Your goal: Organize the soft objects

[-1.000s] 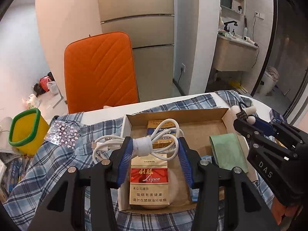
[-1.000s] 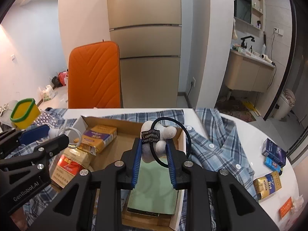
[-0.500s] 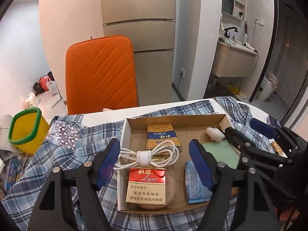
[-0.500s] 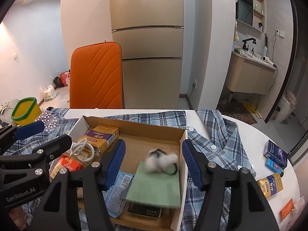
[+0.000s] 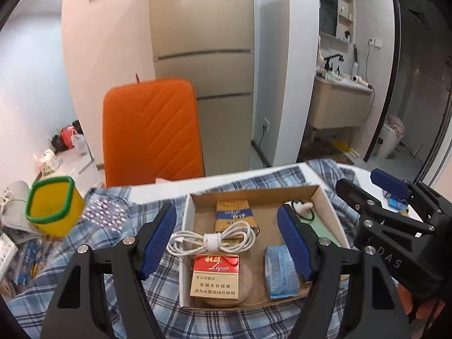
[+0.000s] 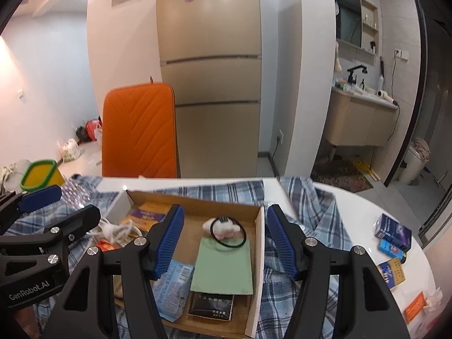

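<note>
Both tongs have just let go: the left tongs (image 5: 227,234) stand released above the coiled white cable (image 5: 210,240), the right tongs (image 6: 224,238) above the plush hair tie (image 6: 223,228). Both items now lie in the cardboard box (image 6: 258,243) (on the shirt-draped worktop), so these two look sorted.

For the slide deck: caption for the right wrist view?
Open right gripper above cardboard box; plush hair tie lies on green cloth.
</note>
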`<state>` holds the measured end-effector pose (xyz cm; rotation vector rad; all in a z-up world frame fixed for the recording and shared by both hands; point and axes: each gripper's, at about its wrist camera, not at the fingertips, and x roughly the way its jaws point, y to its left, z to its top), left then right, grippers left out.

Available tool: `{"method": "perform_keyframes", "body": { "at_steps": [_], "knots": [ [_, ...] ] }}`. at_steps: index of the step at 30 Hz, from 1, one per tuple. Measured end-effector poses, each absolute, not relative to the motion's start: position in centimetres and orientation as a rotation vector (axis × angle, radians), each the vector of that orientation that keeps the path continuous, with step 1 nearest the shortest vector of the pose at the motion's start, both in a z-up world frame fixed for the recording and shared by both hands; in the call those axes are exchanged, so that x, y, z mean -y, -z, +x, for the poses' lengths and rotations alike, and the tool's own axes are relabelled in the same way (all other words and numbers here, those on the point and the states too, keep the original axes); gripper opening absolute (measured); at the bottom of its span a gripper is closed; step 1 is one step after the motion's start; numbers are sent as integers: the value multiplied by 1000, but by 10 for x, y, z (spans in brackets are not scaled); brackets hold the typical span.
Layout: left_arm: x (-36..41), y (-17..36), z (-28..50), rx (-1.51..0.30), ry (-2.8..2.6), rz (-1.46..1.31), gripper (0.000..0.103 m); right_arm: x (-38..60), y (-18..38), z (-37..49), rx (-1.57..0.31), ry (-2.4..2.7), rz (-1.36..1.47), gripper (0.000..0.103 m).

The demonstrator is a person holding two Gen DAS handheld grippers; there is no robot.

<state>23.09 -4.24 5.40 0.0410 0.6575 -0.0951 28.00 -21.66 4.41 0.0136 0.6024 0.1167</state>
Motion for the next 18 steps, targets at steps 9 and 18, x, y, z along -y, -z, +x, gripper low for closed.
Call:
{"method": "perform_keyframes", "body": {
  "at_steps": [9,18],
  "knots": [
    [36,-101,186,-515,99,25,77,224,-101,227,-445,-124,30,66],
    [27,-129,146,-386,122,15,102,232,-143,168,-272,-111,47,94]
  ]
}}
